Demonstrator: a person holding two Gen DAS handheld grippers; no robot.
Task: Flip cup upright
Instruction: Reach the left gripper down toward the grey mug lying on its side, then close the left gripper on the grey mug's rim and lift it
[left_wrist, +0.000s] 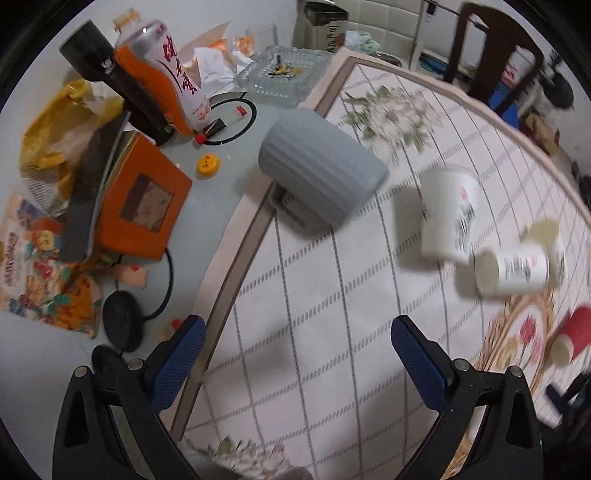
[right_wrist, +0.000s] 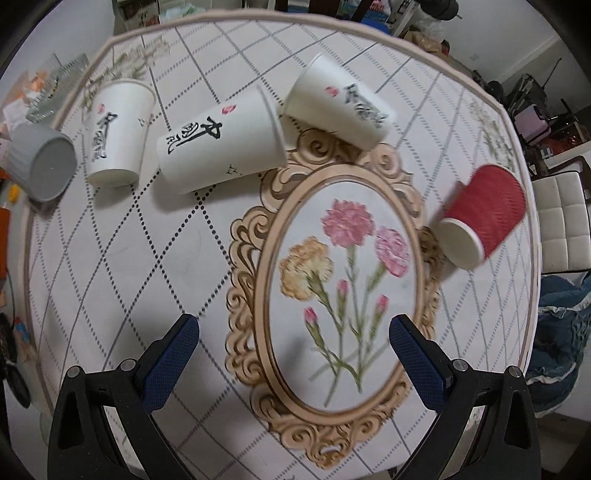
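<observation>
A grey ribbed mug (left_wrist: 317, 173) lies on its side at the mat's left edge, handle down; it also shows in the right wrist view (right_wrist: 40, 166). Three white paper cups with black calligraphy are on the mat: one (right_wrist: 114, 136) stands mouth down, two (right_wrist: 221, 140) (right_wrist: 343, 107) lie on their sides. A red ribbed paper cup (right_wrist: 484, 218) lies on its side at the right. My left gripper (left_wrist: 295, 343) is open and empty, short of the grey mug. My right gripper (right_wrist: 293, 339) is open and empty above the printed flowers.
The round table carries a floral mat (right_wrist: 332, 280). Left of the mat are an orange box (left_wrist: 144, 199), a black bottle (left_wrist: 110, 74), an orange-white can (left_wrist: 166, 70), a glass ashtray (left_wrist: 280, 74), a yellow cap (left_wrist: 208, 165) and a black cable. Chairs (right_wrist: 561, 221) stand around.
</observation>
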